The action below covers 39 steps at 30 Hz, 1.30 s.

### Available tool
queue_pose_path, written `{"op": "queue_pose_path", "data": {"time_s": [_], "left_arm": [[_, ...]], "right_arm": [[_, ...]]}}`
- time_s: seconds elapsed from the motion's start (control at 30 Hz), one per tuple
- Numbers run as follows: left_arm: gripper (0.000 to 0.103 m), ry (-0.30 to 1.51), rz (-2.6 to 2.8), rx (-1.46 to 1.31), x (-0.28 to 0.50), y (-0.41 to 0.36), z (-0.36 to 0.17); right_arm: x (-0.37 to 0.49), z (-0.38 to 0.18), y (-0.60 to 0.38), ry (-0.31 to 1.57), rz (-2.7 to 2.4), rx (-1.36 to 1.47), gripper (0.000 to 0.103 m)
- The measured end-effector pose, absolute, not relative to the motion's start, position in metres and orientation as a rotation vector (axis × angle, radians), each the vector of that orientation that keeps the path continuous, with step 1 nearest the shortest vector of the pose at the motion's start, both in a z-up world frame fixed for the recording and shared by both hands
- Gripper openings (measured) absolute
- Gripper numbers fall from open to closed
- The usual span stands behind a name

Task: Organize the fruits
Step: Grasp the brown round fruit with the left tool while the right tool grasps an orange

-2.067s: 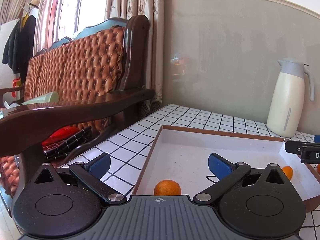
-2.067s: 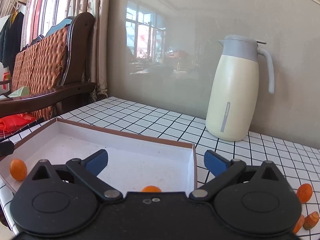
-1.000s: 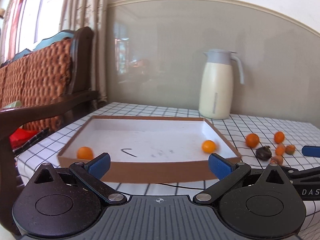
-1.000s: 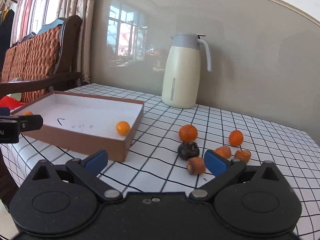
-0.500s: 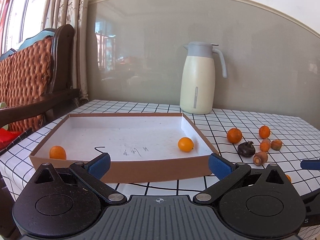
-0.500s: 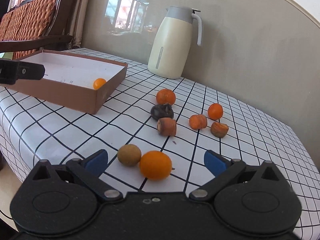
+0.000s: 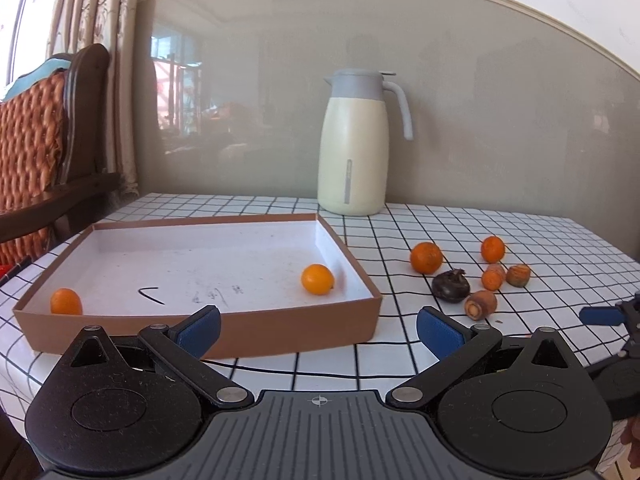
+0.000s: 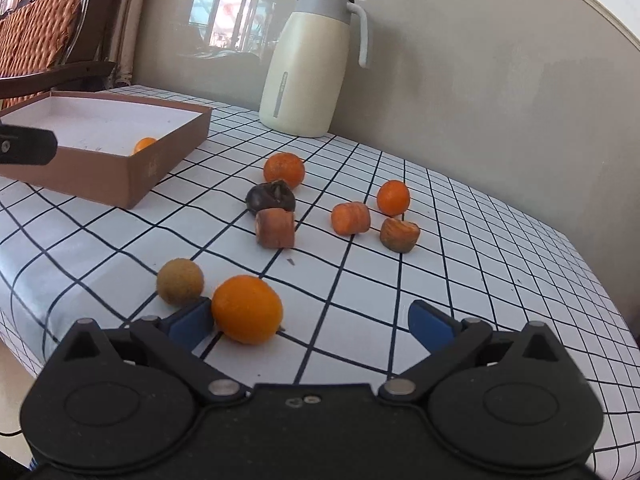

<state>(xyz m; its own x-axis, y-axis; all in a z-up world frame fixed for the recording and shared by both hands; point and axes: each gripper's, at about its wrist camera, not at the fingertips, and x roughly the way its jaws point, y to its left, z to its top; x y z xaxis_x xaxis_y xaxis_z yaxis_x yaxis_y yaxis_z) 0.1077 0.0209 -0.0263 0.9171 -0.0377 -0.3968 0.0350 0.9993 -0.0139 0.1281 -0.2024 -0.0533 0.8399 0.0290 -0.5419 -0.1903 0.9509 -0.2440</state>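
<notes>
**A:** Item one, your right gripper [image 8: 310, 324]?

**B:** Jaws spread wide, holding nothing. The round orange citrus fruit [image 8: 246, 309] sits on the checked surface [image 8: 460, 280] against your left fingertip, off-centre; shift left so both pads bracket it.

**A:** Item two, your left gripper [image 7: 318, 330]?

**B:** Also wide open and empty, waiting near the shallow brown cardboard box [image 7: 280, 326], likely to receive.

**A:** Box contents?

**B:** Two small oranges. The brown round fruit [image 8: 179, 281] lies just beside your target; mind nudging it.

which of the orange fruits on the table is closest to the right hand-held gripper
The large orange fruit beside the brownish round fruit, right against the right hand-held gripper's left finger; the others lie farther back.
</notes>
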Motion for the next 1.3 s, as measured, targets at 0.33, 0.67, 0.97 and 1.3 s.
{"op": "queue_pose_path", "data": {"time_s": [0.33, 0.67, 0.97, 1.3], "left_arm": [[0.103, 0.492, -0.192, 0.121, 0.122, -0.045, -0.046], [0.101, 0.519, -0.227, 0.204, 0.123, -0.09, -0.057], [0.061, 0.544, -0.22, 0.19, 0.127, -0.096, -0.062], [0.049, 0.518, -0.158, 0.169, 0.129, -0.095, -0.066]], "right_arm": [[0.134, -0.053, -0.24, 0.57, 0.096, -0.238, 0.09], [0.135, -0.044, -0.26, 0.529, 0.116, -0.169, 0.092], [0.157, -0.041, -0.261, 0.516, 0.151, -0.128, 0.092], [0.164, -0.043, -0.263, 0.52, 0.136, -0.11, 0.091]]}}
